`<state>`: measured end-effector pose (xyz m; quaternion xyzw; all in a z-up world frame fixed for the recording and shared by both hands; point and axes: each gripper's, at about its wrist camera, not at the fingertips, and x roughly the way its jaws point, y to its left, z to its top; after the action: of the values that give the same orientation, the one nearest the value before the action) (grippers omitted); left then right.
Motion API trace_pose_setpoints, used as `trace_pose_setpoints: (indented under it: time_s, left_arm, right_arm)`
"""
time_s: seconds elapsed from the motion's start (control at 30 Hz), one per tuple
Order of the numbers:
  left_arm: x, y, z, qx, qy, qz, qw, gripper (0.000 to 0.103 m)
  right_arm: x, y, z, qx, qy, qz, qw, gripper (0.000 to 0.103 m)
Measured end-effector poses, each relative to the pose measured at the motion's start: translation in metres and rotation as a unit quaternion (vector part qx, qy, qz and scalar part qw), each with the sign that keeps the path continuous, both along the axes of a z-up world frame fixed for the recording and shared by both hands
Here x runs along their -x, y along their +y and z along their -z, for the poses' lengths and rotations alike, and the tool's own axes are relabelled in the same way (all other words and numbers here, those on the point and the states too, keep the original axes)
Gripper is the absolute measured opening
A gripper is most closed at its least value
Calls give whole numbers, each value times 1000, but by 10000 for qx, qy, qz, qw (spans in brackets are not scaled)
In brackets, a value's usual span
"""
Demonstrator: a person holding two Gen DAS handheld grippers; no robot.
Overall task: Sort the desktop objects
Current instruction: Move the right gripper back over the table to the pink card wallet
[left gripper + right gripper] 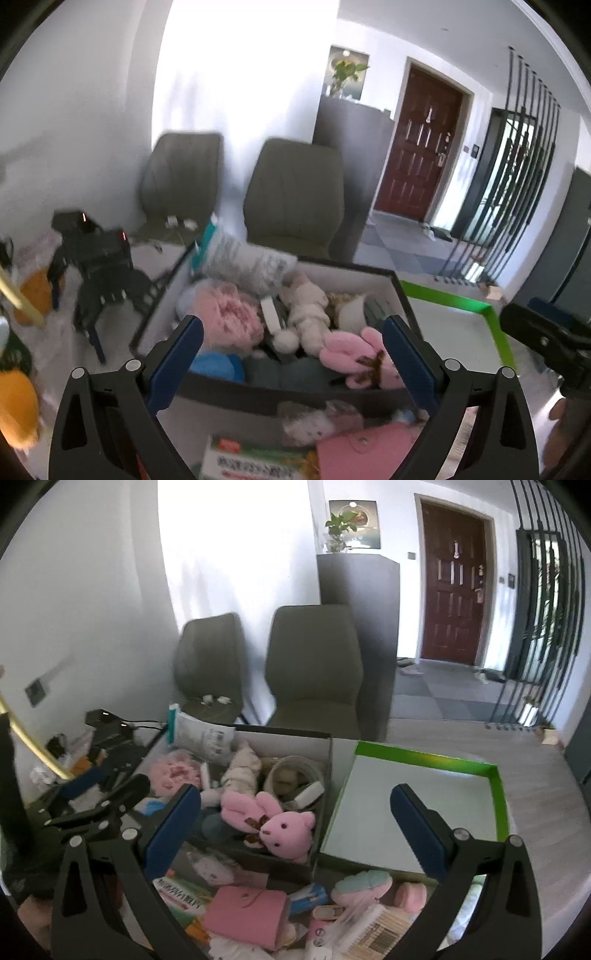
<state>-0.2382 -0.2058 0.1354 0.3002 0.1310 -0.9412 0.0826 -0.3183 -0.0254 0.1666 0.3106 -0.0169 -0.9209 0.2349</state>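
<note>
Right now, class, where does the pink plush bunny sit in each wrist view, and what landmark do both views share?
Left wrist view: pink plush bunny lies lower right of centre, in the dark box's near right corner.
Right wrist view: pink plush bunny lies just left of centre, in the same corner.
Shared landmark: the green-rimmed tray, right of the box.

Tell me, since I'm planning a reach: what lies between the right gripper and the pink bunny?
In the right wrist view, only the box's dark near wall separates the open right gripper from the pink bunny.

Blown-out window glare point(243, 66), motion blur (left view worst), fisheye-bent edges.
</note>
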Motion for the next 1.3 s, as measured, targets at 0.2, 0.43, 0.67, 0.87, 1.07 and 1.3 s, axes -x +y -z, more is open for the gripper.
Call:
trace_pose_setpoints:
  time_s: [0.2, 0.43, 0.67, 0.87, 1.07, 1.3]
  left_arm:
    - [-15, -1, 5, -183, -370, -30, 9991, 98]
    - [-39, 12, 10, -163, -421, 212, 9988, 98]
    - [-61, 22, 18, -9, -457, 432, 9980, 98]
    - [-73, 24, 29, -164, -522, 543, 9970, 98]
    - [-84, 14, 48, -776, -280, 887, 9926, 97]
    - [-81, 6, 87, -1216, -604, 917, 9865, 97]
  right_arm:
    - [-9, 23, 6, 505, -452, -282, 9973, 103]
    - [-28, 41, 14, 665, -685, -323, 9949, 103]
    - [-48, 55, 14, 684, -659, -438, 9945, 103]
    - [-57, 46, 22, 566, -753, -596, 9938, 103]
    - [-53, 36, 40, 556, -1034, -667, 9908, 99]
    - [-40, 23, 60, 423, -1344, -634, 9880, 88]
